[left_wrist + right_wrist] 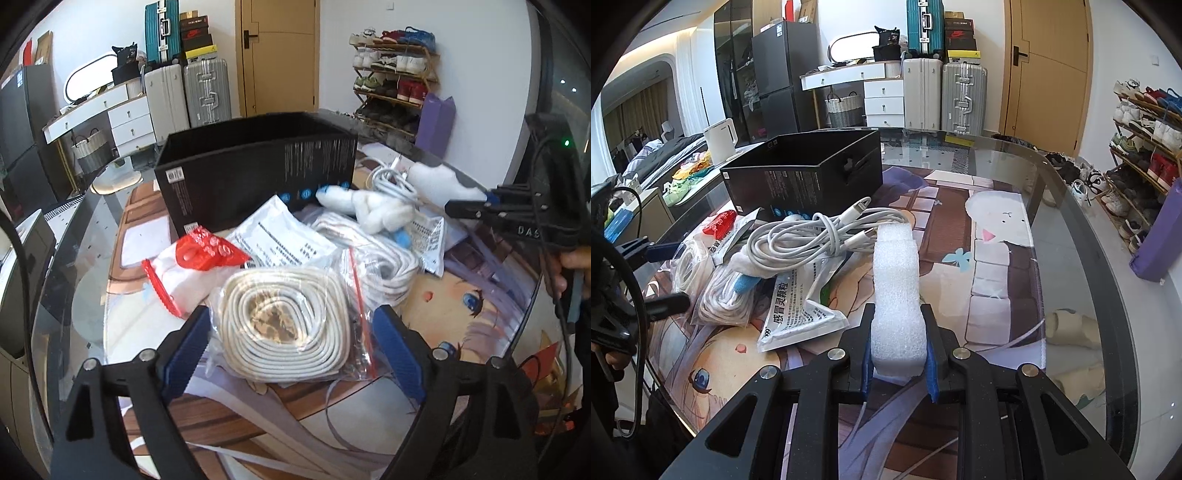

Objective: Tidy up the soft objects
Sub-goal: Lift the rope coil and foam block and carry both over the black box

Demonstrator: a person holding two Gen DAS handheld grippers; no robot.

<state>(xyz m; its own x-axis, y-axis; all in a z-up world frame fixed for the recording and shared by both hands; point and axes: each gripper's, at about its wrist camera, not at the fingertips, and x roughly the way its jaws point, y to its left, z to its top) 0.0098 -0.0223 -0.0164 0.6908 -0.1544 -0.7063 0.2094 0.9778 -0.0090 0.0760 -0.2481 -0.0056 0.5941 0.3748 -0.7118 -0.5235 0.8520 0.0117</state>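
Observation:
A clear bag of coiled white rope [284, 325] lies on the printed mat between the wide-apart blue pads of my left gripper [291, 321], which is open and does not press it. Behind it are a second rope bag [384, 258], a red-and-white pouch [199, 258], a printed packet [280, 236], a white plush toy [373, 210] and a tangled white cable [812, 236]. An open black box [812, 173] stands at the back of the pile. My right gripper [899, 354] is shut on a long white foam piece [897, 288], held to the right of the pile.
The printed mat [997, 258] covers a glass table with a curved edge [1108, 258]. A medicine sachet [798, 314] lies near the cable. A white kettle [720, 140] is behind the box. Suitcases [964, 96], a shoe rack [1145, 147] and a purple bag [1160, 236] are beyond the table.

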